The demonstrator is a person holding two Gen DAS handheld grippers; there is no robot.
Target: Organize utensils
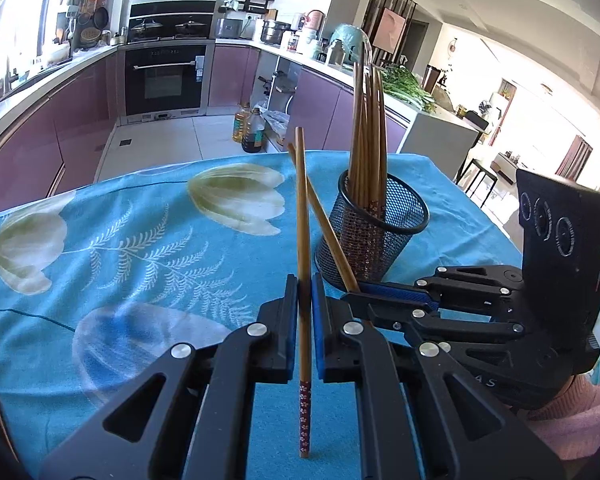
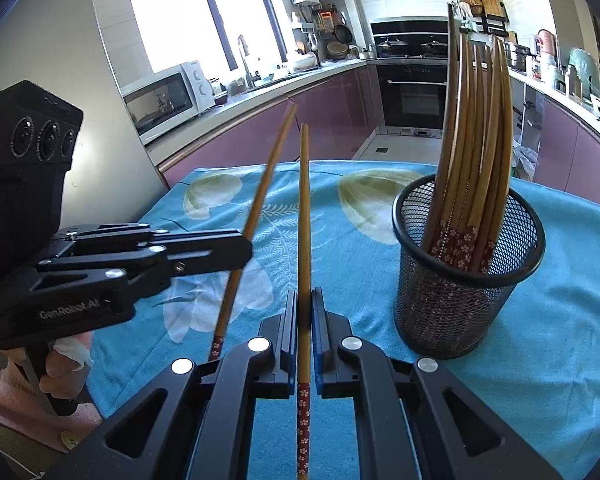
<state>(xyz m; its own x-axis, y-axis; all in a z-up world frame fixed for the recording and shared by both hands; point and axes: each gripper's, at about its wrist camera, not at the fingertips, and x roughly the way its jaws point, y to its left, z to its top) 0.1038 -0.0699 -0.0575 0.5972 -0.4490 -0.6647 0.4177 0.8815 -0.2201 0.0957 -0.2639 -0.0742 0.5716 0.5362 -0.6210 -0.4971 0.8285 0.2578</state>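
We carry two matte black grippers: the left gripper (image 1: 305,280) and right gripper (image 2: 305,296) both have blue pads, angular linkage arms and round silver screws. White "GenRobot.AI" lettering marks the left one's body, and each bears a three-lens camera block (image 1: 544,218). Our sleeves (image 1: 568,420) are pink knit.
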